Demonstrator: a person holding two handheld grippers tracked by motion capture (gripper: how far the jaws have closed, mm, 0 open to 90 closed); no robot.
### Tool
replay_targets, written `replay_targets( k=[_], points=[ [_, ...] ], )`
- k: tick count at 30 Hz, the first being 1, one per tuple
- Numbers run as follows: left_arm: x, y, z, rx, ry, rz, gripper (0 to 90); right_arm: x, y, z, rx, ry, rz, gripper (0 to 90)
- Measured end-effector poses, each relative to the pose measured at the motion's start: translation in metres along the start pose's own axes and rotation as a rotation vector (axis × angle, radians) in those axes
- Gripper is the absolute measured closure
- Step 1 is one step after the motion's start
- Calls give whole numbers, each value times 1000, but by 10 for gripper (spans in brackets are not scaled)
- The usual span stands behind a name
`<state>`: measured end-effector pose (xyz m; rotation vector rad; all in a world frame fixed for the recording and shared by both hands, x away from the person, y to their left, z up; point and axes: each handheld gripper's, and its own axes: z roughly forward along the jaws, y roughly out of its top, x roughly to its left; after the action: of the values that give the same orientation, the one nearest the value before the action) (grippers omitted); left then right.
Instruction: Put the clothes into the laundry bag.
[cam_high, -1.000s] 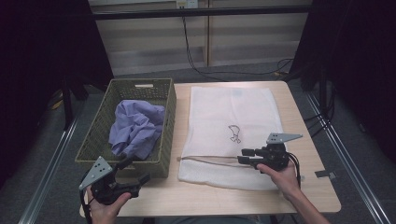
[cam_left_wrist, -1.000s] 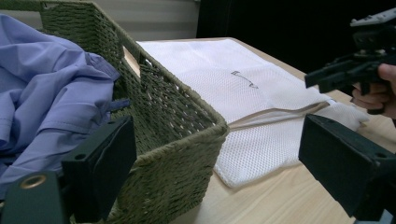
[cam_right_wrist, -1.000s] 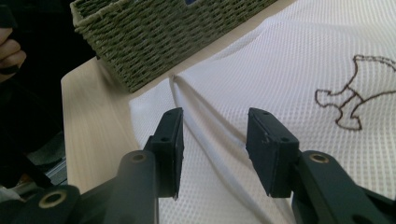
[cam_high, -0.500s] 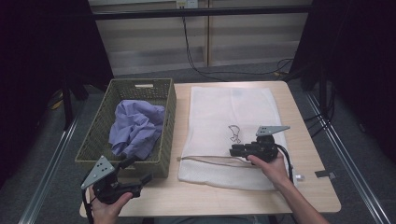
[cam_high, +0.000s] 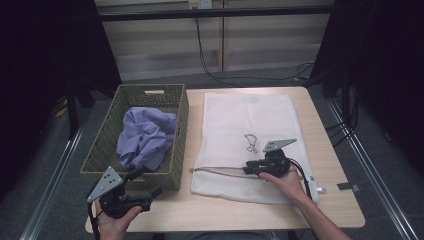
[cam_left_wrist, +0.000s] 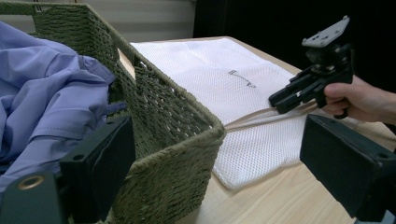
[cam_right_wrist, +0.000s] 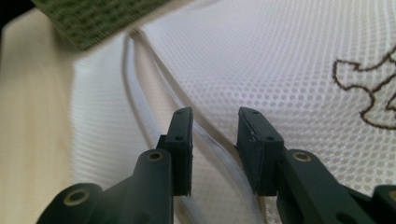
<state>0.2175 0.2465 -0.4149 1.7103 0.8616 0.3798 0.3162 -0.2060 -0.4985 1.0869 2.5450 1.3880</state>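
Observation:
A white mesh laundry bag lies flat on the wooden table, with a beige zipper seam near its front edge. My right gripper rests low over that seam, pointing left. Its jaws have just been opening; the seam runs between them and the pads do not press on it. A green woven basket holds a crumpled lavender garment. My left gripper stands open at the basket's front corner, holding nothing.
A small brown embroidered mark sits mid-bag. Bare wood runs along the table's front edge. Dark curtains flank the table, and a black cable hangs behind it. Metal rails run along the floor on both sides.
My right gripper has moved left along the bag and come down onto the zipper seam. The left gripper, the basket and the garment have stayed where they were.

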Motion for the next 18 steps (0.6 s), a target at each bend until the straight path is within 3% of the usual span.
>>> replay_targets(
  k=[5, 9, 13, 14, 18],
  points=[
    [1, 0, -1, 0, 6, 0, 97, -2, -4, 9, 29, -48, -20, 624],
    [1, 0, -2, -5, 15, 3, 94, -2, -5, 11, 27, -51, -28, 619],
    [3, 0, -1, -4, 18, -3, 89, 0, -6, 12, 30, -54, -46, 661],
    [3, 0, -1, -5, 16, -6, 89, -1, -6, 12, 29, -55, -44, 735],
    [2, 1, 1, 1, 13, -2, 88, -2, -6, 12, 34, -48, -56, 812]
  ],
)
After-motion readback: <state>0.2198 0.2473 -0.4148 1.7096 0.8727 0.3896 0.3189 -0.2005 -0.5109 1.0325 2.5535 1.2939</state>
